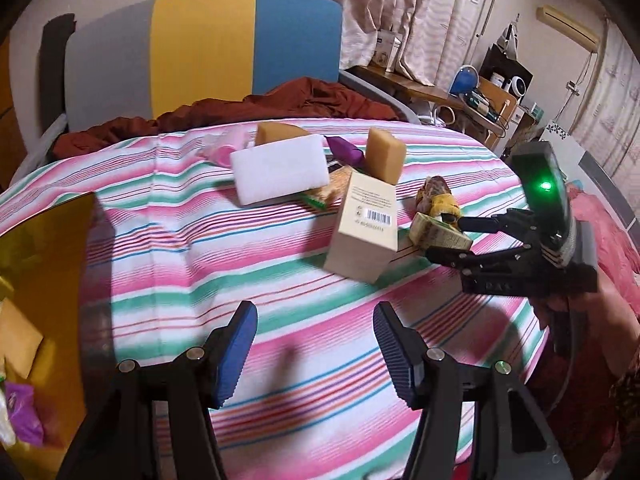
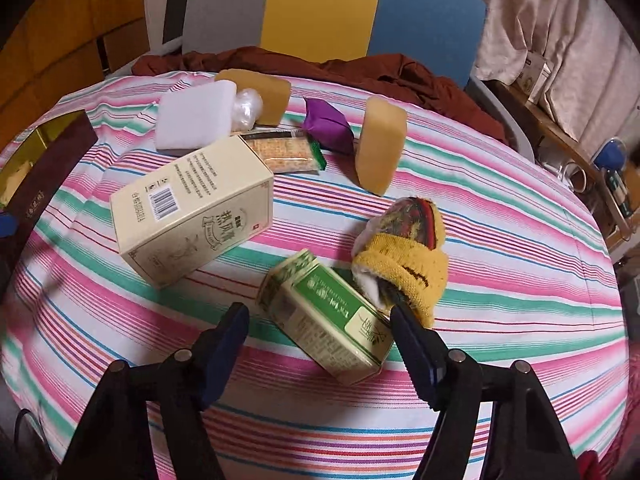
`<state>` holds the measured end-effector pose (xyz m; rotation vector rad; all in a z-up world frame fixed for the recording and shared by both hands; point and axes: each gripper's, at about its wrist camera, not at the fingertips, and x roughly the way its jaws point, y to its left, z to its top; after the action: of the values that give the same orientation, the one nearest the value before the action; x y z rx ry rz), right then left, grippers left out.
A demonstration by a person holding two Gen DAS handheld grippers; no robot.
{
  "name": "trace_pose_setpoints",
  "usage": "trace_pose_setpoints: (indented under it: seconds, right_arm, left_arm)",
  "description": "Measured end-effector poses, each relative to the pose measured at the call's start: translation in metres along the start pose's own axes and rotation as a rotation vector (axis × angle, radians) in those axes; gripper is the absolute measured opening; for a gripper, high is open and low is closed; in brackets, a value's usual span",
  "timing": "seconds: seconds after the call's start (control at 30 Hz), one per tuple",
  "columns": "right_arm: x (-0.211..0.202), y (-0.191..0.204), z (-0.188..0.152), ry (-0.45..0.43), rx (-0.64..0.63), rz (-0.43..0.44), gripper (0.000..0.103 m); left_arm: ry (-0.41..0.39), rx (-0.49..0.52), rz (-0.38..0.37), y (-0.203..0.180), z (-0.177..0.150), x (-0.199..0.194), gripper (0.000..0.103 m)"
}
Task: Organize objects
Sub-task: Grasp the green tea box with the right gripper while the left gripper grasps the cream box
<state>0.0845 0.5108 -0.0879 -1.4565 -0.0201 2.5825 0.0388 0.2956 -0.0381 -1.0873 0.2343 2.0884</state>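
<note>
Green box (image 2: 332,320) btwn R fingers (image 2: 416,344), ungripped

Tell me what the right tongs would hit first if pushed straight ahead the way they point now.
Most likely the small green-and-cream carton lying on its side on the striped cloth. It already sits between the open right tongs, nearer one finger. Depth is uncertain, but nothing else lies closer in that line.

The left gripper (image 1: 316,344) has black jointed plastic arms, round silver pivot screws and ribbed blue rubber finger pads (image 1: 236,354). The right gripper (image 2: 320,344) is built the same, with dark blue pads (image 2: 416,354). From the left wrist camera its black body carries a glowing green light, faint raised lettering and a grey ridged collar.
</note>
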Motion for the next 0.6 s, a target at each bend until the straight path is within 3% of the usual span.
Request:
trace_pose_setpoints:
  seconds: [0.13, 0.2, 0.3, 0.4, 0.47, 0.6]
  right_arm:
    - [-0.009, 0.000, 0.002, -0.030, 0.018, 0.052, 0.067]
    - [-0.006, 0.001, 0.005, -0.037, -0.001, 0.023, 0.071]
    - [0.008, -0.001, 0.002, 0.029, 0.010, 0.056, 0.072]
    - [0.014, 0.000, 0.000, 0.062, 0.019, 0.064, 0.060]
    - [0.013, -0.001, 0.000, 0.072, 0.037, 0.084, 0.034]
    - [0.012, 0.002, -0.003, 0.090, 0.042, 0.082, 0.032]
  left_arm:
    - [0.011, -0.015, -0.030, -0.006, 0.010, 0.012, 0.061]
    - [0.013, -0.015, -0.044, -0.009, 0.014, 0.017, 0.061]
    - [0.020, 0.011, -0.048, -0.018, 0.020, 0.024, 0.061]
    - [0.031, 0.042, -0.041, -0.026, 0.025, 0.032, 0.061]
    - [0.037, 0.047, -0.039, -0.029, 0.030, 0.038, 0.061]
    - [0.044, 0.067, -0.043, -0.036, 0.039, 0.052, 0.062]
